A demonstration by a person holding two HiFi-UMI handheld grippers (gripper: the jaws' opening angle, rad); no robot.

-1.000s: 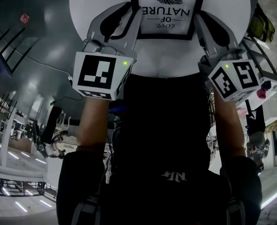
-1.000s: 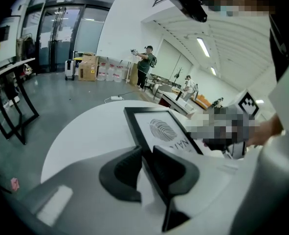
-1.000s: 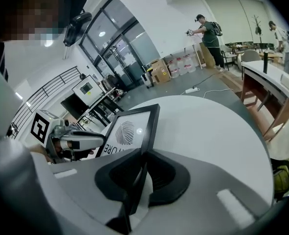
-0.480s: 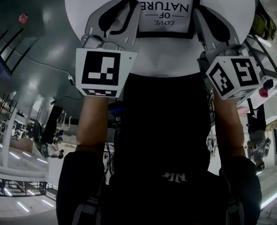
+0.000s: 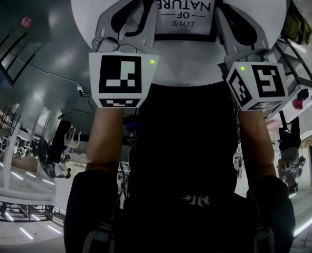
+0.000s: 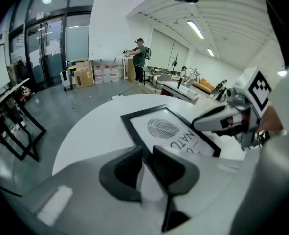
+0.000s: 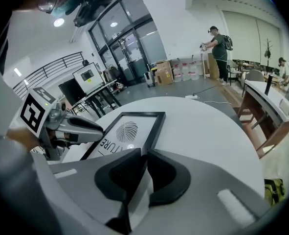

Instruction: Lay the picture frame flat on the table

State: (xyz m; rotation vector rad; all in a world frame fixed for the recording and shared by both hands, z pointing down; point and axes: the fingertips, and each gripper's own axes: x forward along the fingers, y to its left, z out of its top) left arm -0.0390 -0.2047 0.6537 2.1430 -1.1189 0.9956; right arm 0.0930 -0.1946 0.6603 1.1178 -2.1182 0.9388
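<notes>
Fingers of the left gripper (image 6: 145,153) and the right gripper (image 7: 145,155) pinch narrowly on the two long edges of the frame (image 5: 182,7), near its close end. Since a second ago, frame and grippers have slid farther from the person over the table (image 6: 93,126). The frame's long axis runs straight away, leaf end far, lettering upside down, flat or nearly so.

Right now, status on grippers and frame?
Left gripper shut on frame edge, right gripper likewise. Frame near flat at table, contact unclear. Nothing else on table.
</notes>
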